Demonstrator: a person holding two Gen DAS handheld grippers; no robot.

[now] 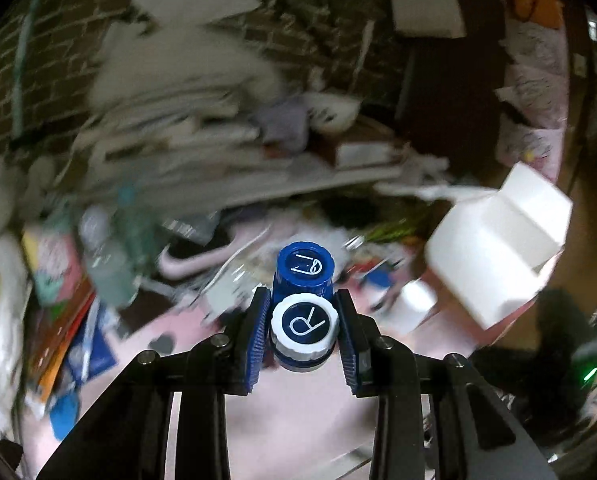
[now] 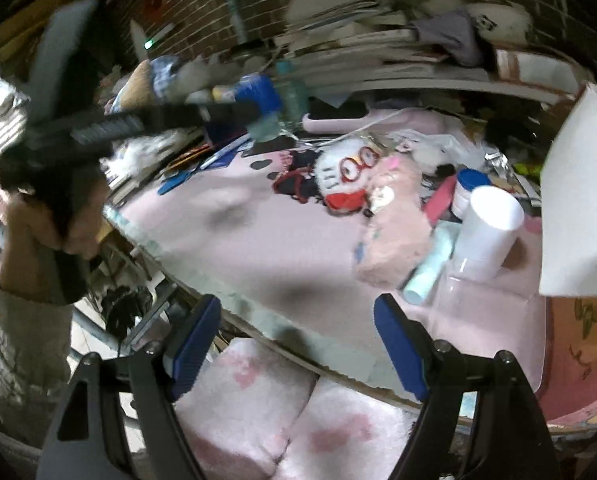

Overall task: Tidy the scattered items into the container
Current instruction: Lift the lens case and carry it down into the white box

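My left gripper (image 1: 304, 330) is shut on a blue contact lens case (image 1: 304, 304) with one white cap marked R and one blue cap marked L, held above the pink table. A white open-topped box (image 1: 498, 244), the container, is at the right in the left wrist view and shows as a white wall (image 2: 578, 200) in the right wrist view. My right gripper (image 2: 296, 340) is open and empty over the table's front edge. The left gripper (image 2: 110, 128) also shows at upper left there, blurred. On the table lie a plush toy with red glasses (image 2: 350, 180), a pink pouch (image 2: 394, 232), a white cup (image 2: 486, 232) and a pale blue tube (image 2: 430, 268).
A pink mat (image 2: 258, 240) covers the glass-edged table. Stacks of books and papers (image 2: 378, 52) line the back against a brick wall. Bottles (image 1: 114, 256) and colourful booklets (image 1: 70, 320) crowd the left. A fluffy pink cushion (image 2: 290, 420) lies below the front edge.
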